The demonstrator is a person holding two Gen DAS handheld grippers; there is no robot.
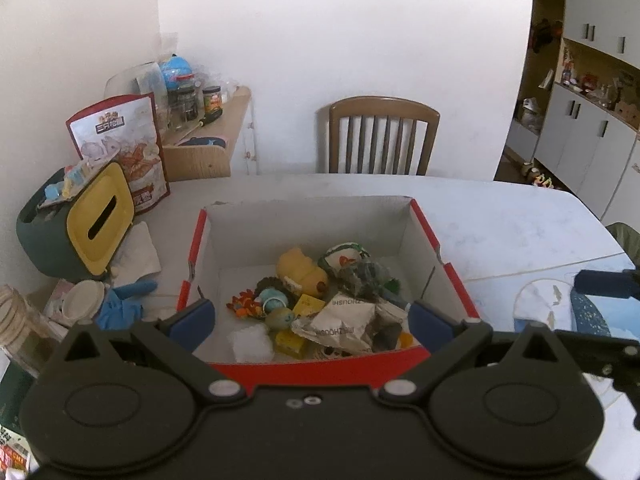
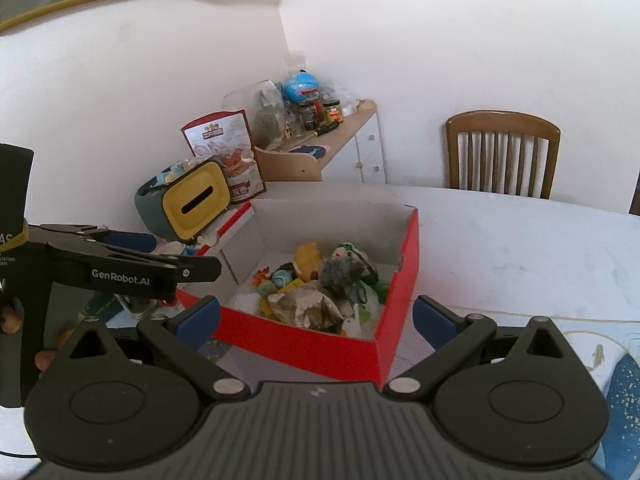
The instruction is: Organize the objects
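A red cardboard box with a white inside (image 1: 428, 224) (image 2: 404, 280) sits on the white table. It holds a heap of small things: a yellow duck toy (image 1: 300, 270) (image 2: 308, 254), a crumpled paper packet (image 1: 344, 320) (image 2: 308, 306), a grey fuzzy toy (image 2: 340, 270), small yellow boxes (image 1: 310, 304) and a white foam piece (image 1: 252, 342). My left gripper (image 1: 314, 320) is open and empty, just above the box's near wall. My right gripper (image 2: 316, 318) is open and empty in front of the box's near corner. The left gripper also shows in the right wrist view (image 2: 168, 268).
A green and yellow tissue holder (image 1: 76, 224) (image 2: 188, 204), a snack bag (image 1: 128, 144), a blue glove (image 1: 120, 304), a jar (image 1: 16, 320) and tissues crowd the table's left side. A wooden chair (image 1: 380, 136) stands behind the table. A cluttered side shelf (image 1: 208, 120) stands at the wall.
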